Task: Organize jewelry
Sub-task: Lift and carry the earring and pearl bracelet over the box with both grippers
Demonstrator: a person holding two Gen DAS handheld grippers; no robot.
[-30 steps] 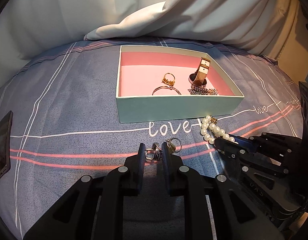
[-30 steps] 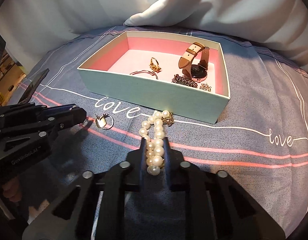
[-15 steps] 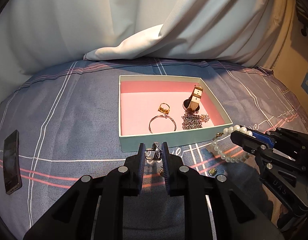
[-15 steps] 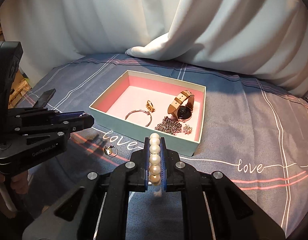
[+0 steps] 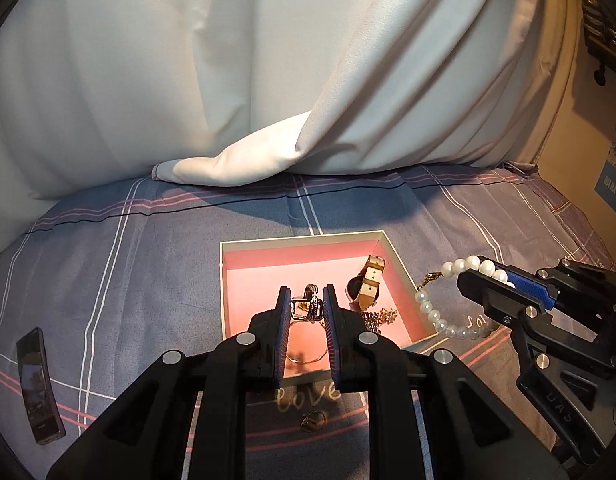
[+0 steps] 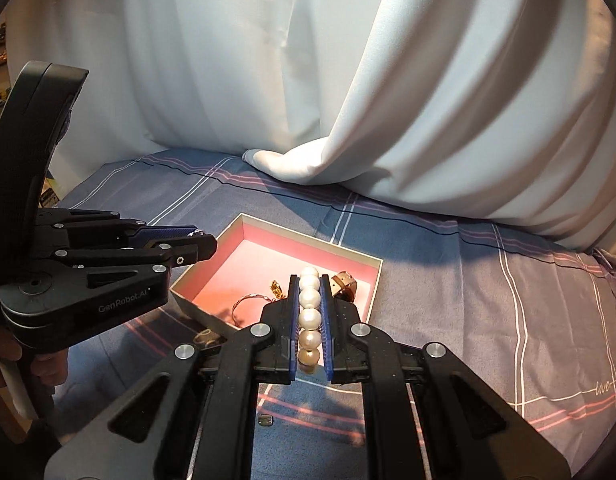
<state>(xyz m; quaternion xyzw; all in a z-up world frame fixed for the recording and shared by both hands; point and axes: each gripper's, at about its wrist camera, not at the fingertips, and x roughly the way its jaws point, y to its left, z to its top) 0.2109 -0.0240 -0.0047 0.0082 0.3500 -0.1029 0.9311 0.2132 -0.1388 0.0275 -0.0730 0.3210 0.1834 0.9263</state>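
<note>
My left gripper (image 5: 305, 304) is shut on a silver ring (image 5: 306, 306) and holds it in the air above the open box (image 5: 267, 246) with the pink lining. My right gripper (image 6: 310, 280) is shut on a pearl bracelet (image 6: 310, 312), lifted off the bed; its loop hangs beside the box's right corner (image 5: 436, 316). In the box lie a watch (image 5: 368, 284), a thin bangle (image 6: 247, 300), a gold ring (image 6: 276, 289) and a dark chain (image 5: 380, 316). A small ring (image 5: 312, 420) lies on the bedsheet in front of the box.
A dark phone (image 5: 37, 384) lies on the sheet at the far left. A white curtain (image 5: 267, 80) hangs behind the bed, its hem resting on the sheet beyond the box. The left gripper's body (image 6: 87, 280) fills the left of the right wrist view.
Both grippers have lifted off the bed with their pieces, the ring and the pearl bracelet, and moved up over the box. One small ring stayed on the sheet.
</note>
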